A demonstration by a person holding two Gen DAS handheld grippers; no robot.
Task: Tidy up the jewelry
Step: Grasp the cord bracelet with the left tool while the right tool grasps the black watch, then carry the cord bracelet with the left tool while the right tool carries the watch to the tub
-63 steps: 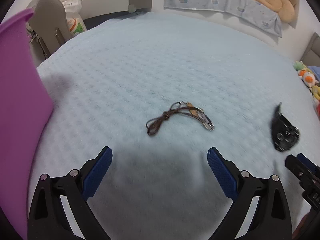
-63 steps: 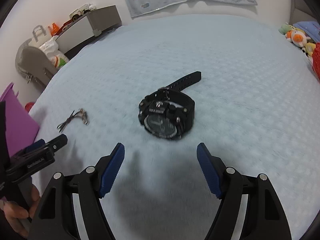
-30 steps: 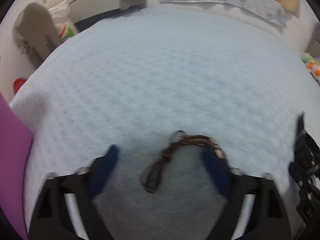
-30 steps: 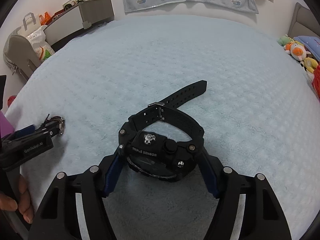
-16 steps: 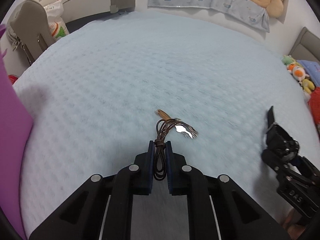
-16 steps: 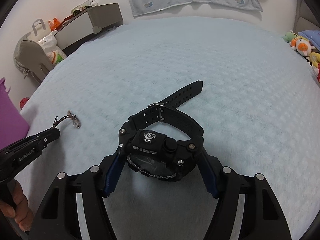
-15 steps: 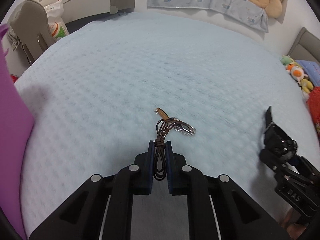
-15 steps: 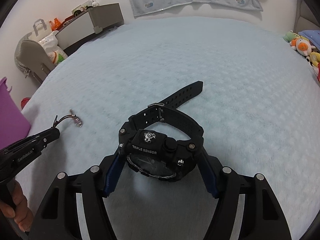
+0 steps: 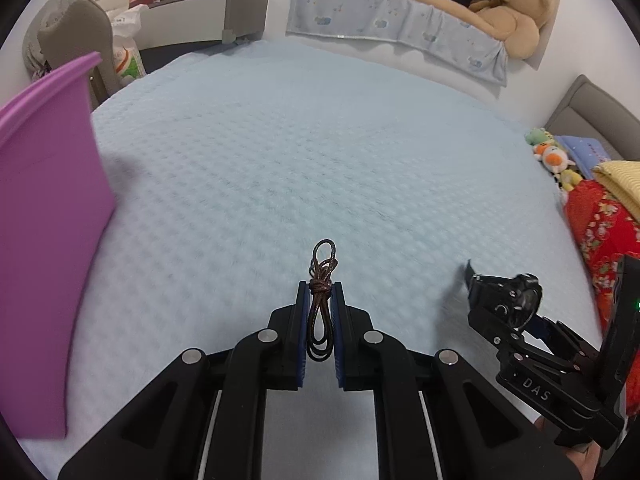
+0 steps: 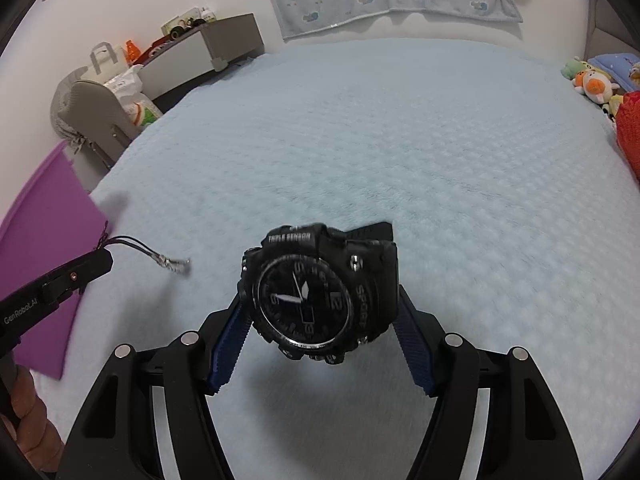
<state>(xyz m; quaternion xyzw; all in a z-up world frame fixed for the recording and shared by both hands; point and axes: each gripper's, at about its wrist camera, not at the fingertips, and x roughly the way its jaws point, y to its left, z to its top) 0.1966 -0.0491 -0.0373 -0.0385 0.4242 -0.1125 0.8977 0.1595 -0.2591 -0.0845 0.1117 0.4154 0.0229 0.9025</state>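
Observation:
My left gripper point(image 9: 320, 292) is shut on a brown cord necklace point(image 9: 321, 280) and holds it above the light blue bedspread point(image 9: 300, 160). In the right wrist view the cord and its silver pendant point(image 10: 174, 266) hang from the left gripper's tip point(image 10: 96, 264). My right gripper point(image 10: 320, 320) is shut on a black sport watch point(image 10: 316, 296), lifted off the bed with its face tilted toward the camera. The watch also shows in the left wrist view point(image 9: 508, 296), at the right.
A purple bin point(image 9: 44, 220) stands at the bed's left edge, also in the right wrist view point(image 10: 40, 260). Plush toys point(image 9: 552, 160) and a red floral cloth point(image 9: 604, 232) lie at the right edge. A grey chair point(image 9: 76, 36) and shelf stand beyond.
Both grippers have risen off the bed with their loads. The necklace now hangs free of the bedspread. The watch has tipped so its dial faces the camera.

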